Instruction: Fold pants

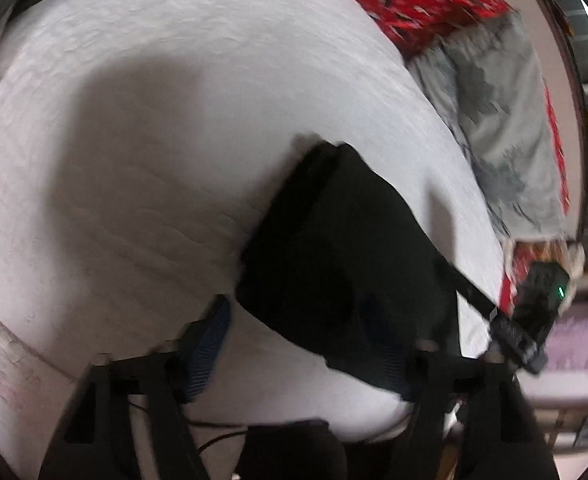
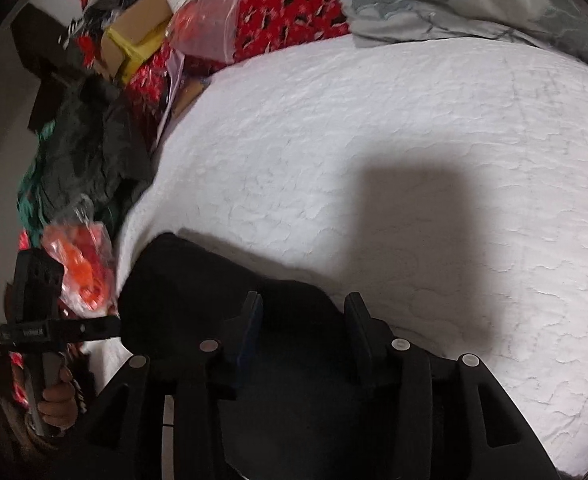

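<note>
Now the black pants (image 1: 345, 264) lie bunched near the white bed's (image 1: 174, 80) edge, folding half done. Left gripper (image 1: 297, 348) and right gripper (image 2: 303, 324) are part open, holding nothing; next grab an edge.

The pants (image 1: 345, 256) lie on the bed (image 1: 154, 120) — pillow (image 1: 505, 120) beyond, clutter (image 2: 134, 48) alongside.

bed (image 2: 433, 128): white quilt | on it: black pants (image 1: 341, 248), folded, possibly | grey pillow (image 1: 505, 120)

left wrist: steep, close down onto white quilt (image 1: 174, 100) | right wrist: same | shared: black pants (image 1: 345, 248)
</note>
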{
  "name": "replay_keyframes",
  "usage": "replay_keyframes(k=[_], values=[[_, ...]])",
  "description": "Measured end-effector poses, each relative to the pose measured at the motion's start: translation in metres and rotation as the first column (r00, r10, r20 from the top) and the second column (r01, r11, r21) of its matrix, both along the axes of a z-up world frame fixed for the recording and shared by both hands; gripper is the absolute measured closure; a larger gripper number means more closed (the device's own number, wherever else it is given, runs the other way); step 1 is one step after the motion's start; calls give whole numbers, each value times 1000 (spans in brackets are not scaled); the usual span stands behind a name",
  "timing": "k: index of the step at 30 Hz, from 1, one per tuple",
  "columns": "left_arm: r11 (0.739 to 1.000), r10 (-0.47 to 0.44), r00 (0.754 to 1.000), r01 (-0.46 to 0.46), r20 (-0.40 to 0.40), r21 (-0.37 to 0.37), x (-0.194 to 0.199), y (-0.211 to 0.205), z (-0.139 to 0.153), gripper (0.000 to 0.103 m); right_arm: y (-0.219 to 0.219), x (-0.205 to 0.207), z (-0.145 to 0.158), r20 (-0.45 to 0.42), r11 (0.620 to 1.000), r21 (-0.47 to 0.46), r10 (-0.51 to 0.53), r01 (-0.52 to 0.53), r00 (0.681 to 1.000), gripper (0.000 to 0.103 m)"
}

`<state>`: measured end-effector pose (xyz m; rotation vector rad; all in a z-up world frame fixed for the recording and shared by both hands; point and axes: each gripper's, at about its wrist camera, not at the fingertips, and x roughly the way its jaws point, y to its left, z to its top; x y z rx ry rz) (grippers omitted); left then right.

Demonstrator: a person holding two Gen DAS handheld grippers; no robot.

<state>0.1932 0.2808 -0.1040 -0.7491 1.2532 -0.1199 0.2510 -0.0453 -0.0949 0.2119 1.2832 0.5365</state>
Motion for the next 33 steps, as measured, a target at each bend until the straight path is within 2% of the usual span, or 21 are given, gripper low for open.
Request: replay_keyframes(k=[1, 3, 5, 6, 7, 9, 11, 14, 15, 16, 18, 22, 26, 28, 30, 33], values=[[1000, 13, 1000, -13, -17, -3, 2, 2, -6, 76, 4, -2, 0, 16, 999, -40, 24, -24, 1000, 64], [999, 43, 999, -43, -11, -17, 1, 7, -9, 80, 12, -4, 3, 31, 994, -81, 82, -79, 996, 85], [997, 38, 999, -40, 37, 62, -4, 7, 1, 80, 17, -8, 13, 71, 990, -108, 100, -92, 992, 87], [991, 17, 999, -23, 41, 132, -5, 2, 2, 80, 17, -9, 16, 84, 990, -103, 100, -91, 991, 87], [989, 5, 1000, -9, 29, 150, -6, -1, -1, 80, 18, -9, 15, 82, 991, -96, 100, -92, 992, 87], [992, 8, 999, -2, -40, 130, -6, -4, -20, 79, 21, -6, 3, 64, 987, -133, 98, -89, 993, 87], [994, 34, 999, -30, -33, 103, -9, -1, -23, 78, 21, -4, -5, 50, 988, -138, 79, -71, 996, 84], [997, 64, 997, -62, -38, 54, -15, 7, -25, 70, 18, -5, -2, 62, 993, -115, 23, -16, 998, 77], [996, 76, 996, -75, -38, 39, -19, 10, -24, 63, 16, -6, 1, 62, 995, -104, 8, -1, 998, 74], [995, 90, 995, -88, -31, 41, -24, 13, -20, 52, 10, -7, 7, 68, 996, -85, -11, 17, 998, 72], [992, 106, 994, -105, -9, 64, -29, 16, -11, 42, -2, -10, 19, 75, 998, -34, -55, 58, 996, 67], [981, 91, 995, -97, 44, 170, -46, 0, 21, 40, -54, -26, 42, 60, 983, 72, -171, 166, 983, 61], [954, 57, 996, -75, 70, 289, -60, -44, 42, 38, -127, -53, 57, 51, 959, 76, -277, 273, 960, 59], [953, 48, 995, -73, 90, 295, -70, -63, 48, 32, -174, -77, 63, 47, 935, 70, -351, 348, 935, 55], [964, 4, 996, -27, 90, 266, -71, -89, 50, 31, -210, -95, 64, 38, 912, 61, -408, 405, 912, 44], [965, -97, 993, 78, 63, 251, -67, -141, 44, 31, -263, -131, 61, 28, 876, 46, -482, 481, 876, 44]])
